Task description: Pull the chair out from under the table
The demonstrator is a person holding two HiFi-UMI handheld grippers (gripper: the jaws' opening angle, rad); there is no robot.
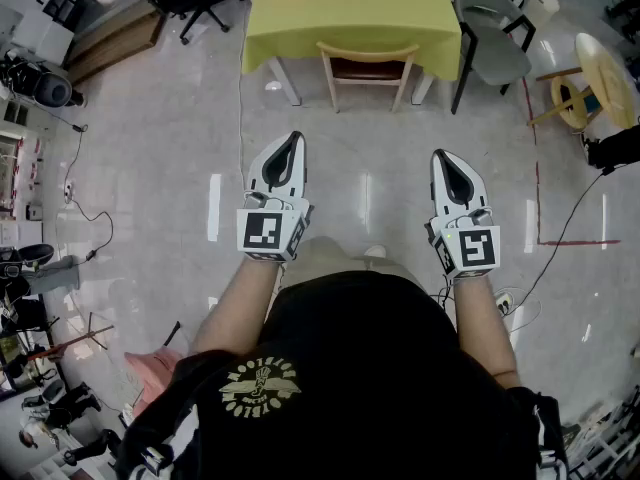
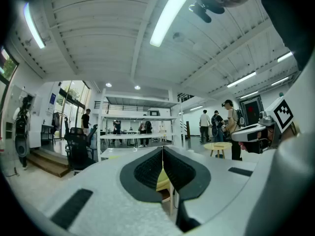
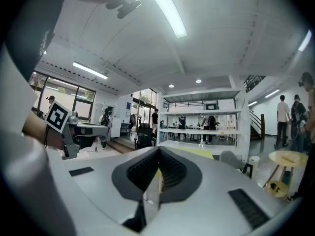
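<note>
Head view: I'm seeing the chair (image 1: 367, 68) tucked under the table (image 1: 350, 13), well ahead of the left tongs (image 1: 292, 140) and right tongs (image 1: 441, 156).
Left gripper view: jaws are sitting clenched and empty, with the chair peeking past the tips.
Right gripper view: clenched, empty too.
I'm judging the frame wooden, stiff and lightish, so I'm favouring the top back rail for the grab.

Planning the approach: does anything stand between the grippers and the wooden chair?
Nothing visible does. Bare floor lies between the left gripper, the right gripper and the wooden chair; the grey chair stands off to the side.
</note>
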